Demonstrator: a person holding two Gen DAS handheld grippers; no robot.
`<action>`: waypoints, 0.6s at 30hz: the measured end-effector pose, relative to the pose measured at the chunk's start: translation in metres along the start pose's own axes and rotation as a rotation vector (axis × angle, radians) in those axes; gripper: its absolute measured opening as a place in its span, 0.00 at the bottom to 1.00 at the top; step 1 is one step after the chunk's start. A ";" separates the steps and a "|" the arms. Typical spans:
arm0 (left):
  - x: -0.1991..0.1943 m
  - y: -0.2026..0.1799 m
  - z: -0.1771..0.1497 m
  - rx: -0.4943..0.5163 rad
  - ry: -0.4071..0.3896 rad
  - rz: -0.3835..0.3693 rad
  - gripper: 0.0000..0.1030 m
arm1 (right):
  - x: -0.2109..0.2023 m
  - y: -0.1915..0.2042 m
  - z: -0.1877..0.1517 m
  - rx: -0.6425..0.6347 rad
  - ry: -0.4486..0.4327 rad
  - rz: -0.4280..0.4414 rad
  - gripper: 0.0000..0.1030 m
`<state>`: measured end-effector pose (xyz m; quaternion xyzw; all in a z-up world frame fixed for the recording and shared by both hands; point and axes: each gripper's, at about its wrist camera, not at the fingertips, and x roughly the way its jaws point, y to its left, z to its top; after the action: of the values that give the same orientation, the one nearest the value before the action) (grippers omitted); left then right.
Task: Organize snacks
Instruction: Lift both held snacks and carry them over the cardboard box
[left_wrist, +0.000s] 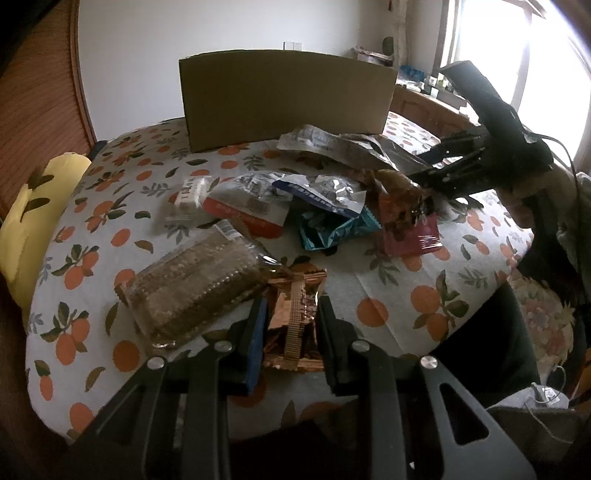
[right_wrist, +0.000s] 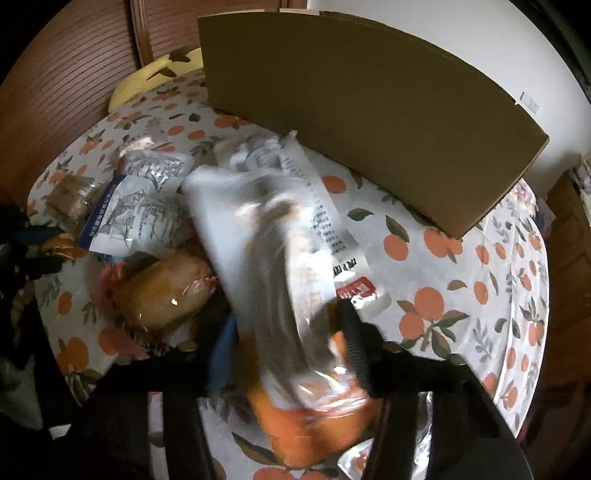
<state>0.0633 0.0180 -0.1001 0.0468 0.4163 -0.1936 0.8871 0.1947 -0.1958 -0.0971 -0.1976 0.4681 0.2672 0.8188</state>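
- Left gripper (left_wrist: 290, 308): fingers pinch copper snack packet (left_wrist: 295, 317) lying on orange-print tablecloth (left_wrist: 369, 280).
- Right gripper (right_wrist: 288, 332): fingers clamp white-and-orange snack bag (right_wrist: 280, 229); its print is blurred, unreadable.
- Cardboard box (left_wrist: 286, 98): stands behind snack pile.

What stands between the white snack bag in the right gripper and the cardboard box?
Nothing visible does. The right gripper holds the white printed plastic snack bag, and only bare orange-patterned tablecloth lies before the brown cardboard box. The other packets lie to its left.
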 end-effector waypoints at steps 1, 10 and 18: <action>-0.001 0.000 0.000 -0.002 -0.005 -0.002 0.23 | -0.002 -0.001 -0.001 0.010 -0.010 0.006 0.47; -0.011 -0.006 0.007 0.000 -0.040 -0.011 0.23 | -0.028 -0.006 -0.008 0.080 -0.117 0.017 0.43; -0.021 -0.010 0.018 0.006 -0.077 -0.011 0.23 | -0.053 0.004 -0.003 0.083 -0.185 0.025 0.43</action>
<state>0.0602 0.0111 -0.0719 0.0396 0.3813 -0.2015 0.9014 0.1682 -0.2079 -0.0524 -0.1320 0.4036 0.2751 0.8626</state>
